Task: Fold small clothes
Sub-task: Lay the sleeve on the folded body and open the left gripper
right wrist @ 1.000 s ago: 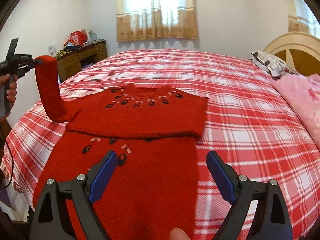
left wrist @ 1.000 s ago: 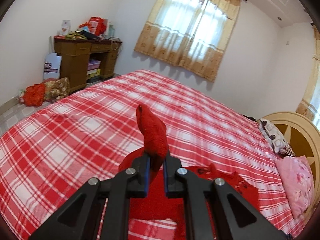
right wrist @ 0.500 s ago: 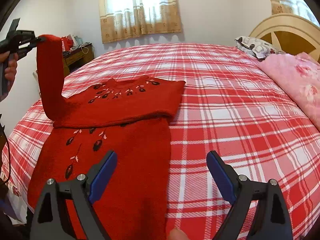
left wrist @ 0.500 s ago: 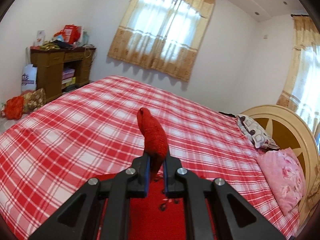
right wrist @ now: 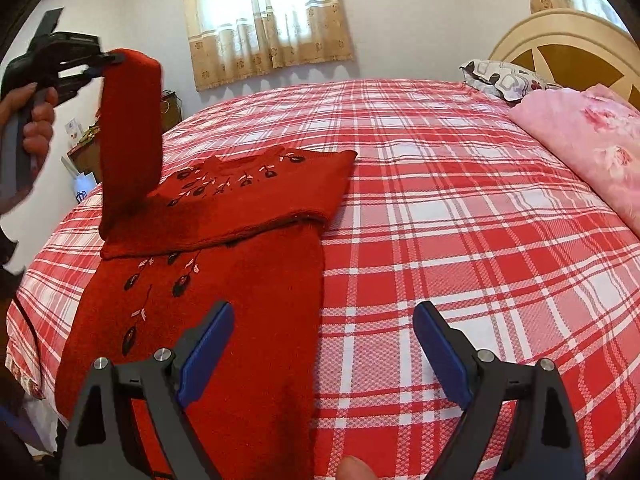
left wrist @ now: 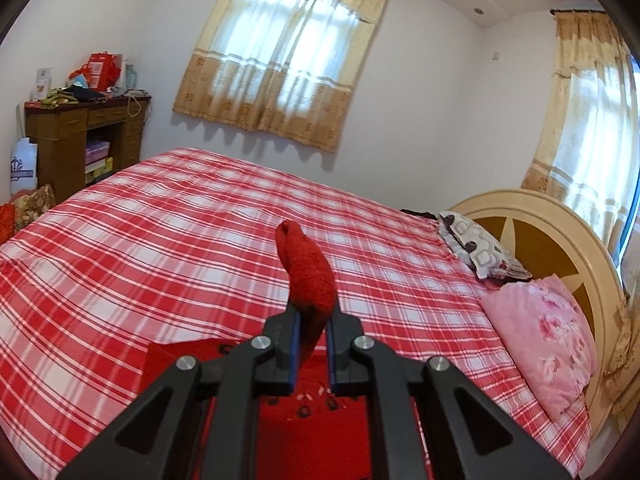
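Observation:
A small red knit sweater [right wrist: 224, 280] with dark flower embroidery lies on the red plaid bed [right wrist: 460, 208], its upper part folded across the body. My left gripper [left wrist: 311, 334] is shut on the sweater's sleeve [left wrist: 310, 276] and holds it up in the air; in the right wrist view the left gripper [right wrist: 106, 58] shows at the upper left with the sleeve [right wrist: 130, 136] hanging from it down to the sweater. My right gripper [right wrist: 324, 332] is open and empty, low over the sweater's right edge.
A pink floral pillow [right wrist: 592, 148] and a patterned pillow [right wrist: 504, 78] lie by the round wooden headboard [right wrist: 560, 44] at the right. A cluttered wooden desk [left wrist: 80, 136] stands by the far left wall. Curtained windows [left wrist: 280, 52] are behind the bed.
My left gripper has carried the raised sleeve to the right, over the folded sweater. My right gripper has stayed open and turned slightly right, toward the headboard.

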`<control>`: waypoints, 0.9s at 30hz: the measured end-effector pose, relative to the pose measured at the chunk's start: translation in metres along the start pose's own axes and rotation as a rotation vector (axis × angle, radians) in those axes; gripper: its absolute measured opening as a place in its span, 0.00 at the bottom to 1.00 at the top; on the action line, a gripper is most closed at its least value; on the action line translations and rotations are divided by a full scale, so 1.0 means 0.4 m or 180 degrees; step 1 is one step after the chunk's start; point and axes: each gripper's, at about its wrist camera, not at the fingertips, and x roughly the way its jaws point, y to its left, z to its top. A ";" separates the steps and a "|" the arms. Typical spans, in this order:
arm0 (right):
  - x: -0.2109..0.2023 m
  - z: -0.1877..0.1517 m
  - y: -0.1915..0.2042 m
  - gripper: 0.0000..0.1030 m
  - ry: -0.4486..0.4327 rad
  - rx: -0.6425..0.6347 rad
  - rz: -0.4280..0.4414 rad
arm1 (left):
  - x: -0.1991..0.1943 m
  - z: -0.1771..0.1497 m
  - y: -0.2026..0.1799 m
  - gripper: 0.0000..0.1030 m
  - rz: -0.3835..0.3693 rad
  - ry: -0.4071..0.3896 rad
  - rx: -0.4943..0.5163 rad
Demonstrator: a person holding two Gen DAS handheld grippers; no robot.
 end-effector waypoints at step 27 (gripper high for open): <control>0.027 -0.041 -0.010 0.89 0.0023 0.0039 0.0205 | 0.032 -0.381 -0.040 0.80 0.0855 0.0223 0.1785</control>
